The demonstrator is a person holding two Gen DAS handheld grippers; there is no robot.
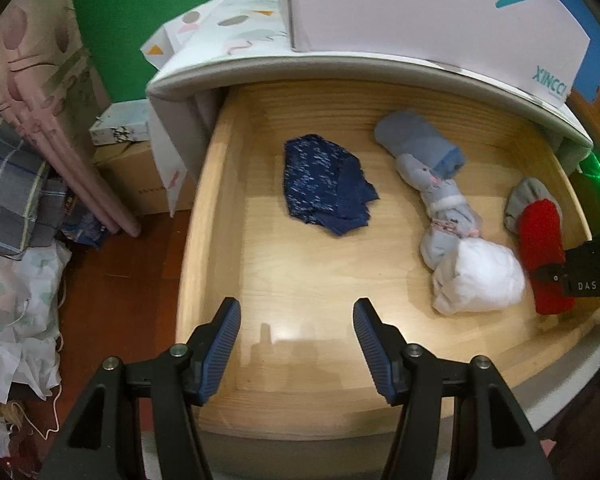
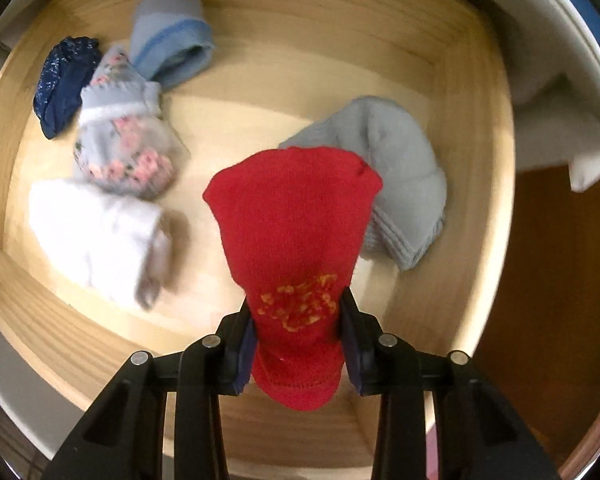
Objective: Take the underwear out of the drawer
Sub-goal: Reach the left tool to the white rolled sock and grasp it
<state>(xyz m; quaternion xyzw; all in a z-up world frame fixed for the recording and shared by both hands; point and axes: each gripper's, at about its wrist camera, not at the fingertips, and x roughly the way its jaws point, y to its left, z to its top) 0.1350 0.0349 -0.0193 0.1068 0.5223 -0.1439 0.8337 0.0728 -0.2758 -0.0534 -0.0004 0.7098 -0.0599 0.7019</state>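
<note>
the red piece (image 2: 296, 240) sat between the pads of the right gripper (image 2: 298, 344), which pinched it on both sides near its hemmed end, low in the right side of the drawer (image 2: 480, 120). it was a thick red knit, folded narrow, with a yellow stitched mark near the grip; its far end flared wide and lay on or just over the drawer floor. in the left view the same red piece (image 1: 542, 256) lay by the right wall, with the right tool's black body beside it.

to do this step well, the grip probably needed to be firm on the full fold, not only an outer layer, and the lift straight up, so the piece would clear the front wall without dragging the grey knit (image 2: 392, 176) that touched it behind.

further left lay a white roll (image 2: 96, 236), a floral bundle (image 2: 128, 148), a pale blue roll (image 2: 168, 32) and a navy piece (image 2: 64, 80), all apart from the red one.

the left gripper (image 1: 296, 344) hung with jaws apart and empty above the front of the drawer.
</note>
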